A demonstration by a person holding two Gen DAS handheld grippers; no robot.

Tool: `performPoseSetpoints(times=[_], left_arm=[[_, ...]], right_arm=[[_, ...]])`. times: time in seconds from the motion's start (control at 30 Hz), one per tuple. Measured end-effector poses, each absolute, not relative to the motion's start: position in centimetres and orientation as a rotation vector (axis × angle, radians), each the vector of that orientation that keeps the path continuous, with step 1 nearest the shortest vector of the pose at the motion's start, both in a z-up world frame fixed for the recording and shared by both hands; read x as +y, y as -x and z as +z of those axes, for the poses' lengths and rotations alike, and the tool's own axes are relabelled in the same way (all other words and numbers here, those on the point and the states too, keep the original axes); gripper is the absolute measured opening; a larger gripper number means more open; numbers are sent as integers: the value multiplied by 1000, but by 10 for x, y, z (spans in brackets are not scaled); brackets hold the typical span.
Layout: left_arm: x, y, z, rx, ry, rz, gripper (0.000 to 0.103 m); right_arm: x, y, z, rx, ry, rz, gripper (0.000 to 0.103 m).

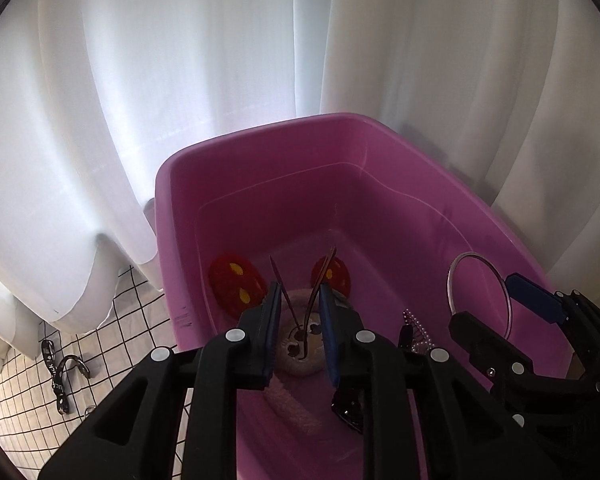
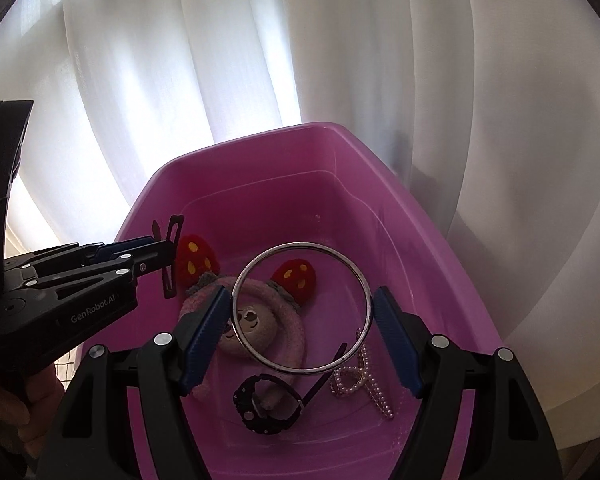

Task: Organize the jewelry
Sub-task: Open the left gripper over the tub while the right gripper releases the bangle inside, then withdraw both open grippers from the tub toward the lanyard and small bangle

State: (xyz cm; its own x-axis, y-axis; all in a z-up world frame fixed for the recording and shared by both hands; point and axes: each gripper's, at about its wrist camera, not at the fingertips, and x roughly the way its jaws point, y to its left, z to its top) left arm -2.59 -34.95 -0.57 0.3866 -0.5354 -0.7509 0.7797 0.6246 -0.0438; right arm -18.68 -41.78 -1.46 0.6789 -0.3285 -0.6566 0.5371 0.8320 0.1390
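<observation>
The bottom of the pink bin (image 2: 400,208) was partly hidden in both views by the black gripper frames, and the headband (image 2: 284,320) was cut off below by the right gripper's left finger. In the left wrist view the watch (image 1: 348,404) showed only as a dark scrap at lower centre, and the pearls (image 1: 418,330) were hard to make out. The left gripper (image 1: 300,320) was seen nearly closed on thin dark hair clips (image 1: 288,300), which stuck up crossed between its blue ribbed pads. The right gripper (image 2: 302,312) was spread wide, with a smooth metal bangle (image 2: 300,308) spanning the gap; whether both pads touched it could not be told. The bangle was held above the bin, at centre frame. Below it lay the fuzzy pink headband with a doll face and two red felt ears dotted yellow, the black watch (image 2: 268,404) at lower centre, and a looped pearl strand (image 2: 360,376) at lower right. White curtains (image 2: 260,60) filled the upper frame. A grid-patterned cloth (image 1: 112,344) with a black strap (image 1: 56,376) was seen at lower left.
</observation>
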Motion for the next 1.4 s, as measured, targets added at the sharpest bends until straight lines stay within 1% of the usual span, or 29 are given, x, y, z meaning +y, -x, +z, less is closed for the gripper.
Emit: performPoseSetpoints(times=[0.1, 0.17, 0.2, 0.23, 0.27, 0.3, 0.33, 0.97, 1.07, 1.13, 1.4], left_arm=[[-349, 25, -10, 823, -346, -845, 22], [-349, 24, -10, 821, -342, -823, 30], [-348, 23, -10, 819, -336, -814, 44], [-346, 23, -8, 813, -326, -811, 61], [-344, 23, -5, 798, -311, -811, 68], [-342, 24, -3, 780, -300, -809, 79], [-340, 25, -1, 766, -297, -806, 82], [-323, 20, 1, 788, -261, -771, 86], [-321, 21, 4, 777, -249, -786, 87], [-318, 23, 7, 764, -234, -804, 90], [-294, 30, 22, 690, -112, -957, 95]], right_arm=[[-420, 185, -19, 682, -332, -492, 71], [-422, 182, -22, 697, -340, -481, 71], [-423, 180, -22, 700, -348, -474, 71], [-424, 179, -23, 701, -351, -470, 71], [-423, 178, -24, 708, -348, -468, 71], [-423, 178, -24, 715, -348, -467, 71], [-423, 178, -25, 719, -346, -468, 71], [-425, 188, -18, 686, -354, -497, 72], [-424, 192, -15, 657, -363, -488, 72], [-424, 196, -11, 629, -370, -480, 72], [-418, 214, 3, 512, -387, -423, 72]])
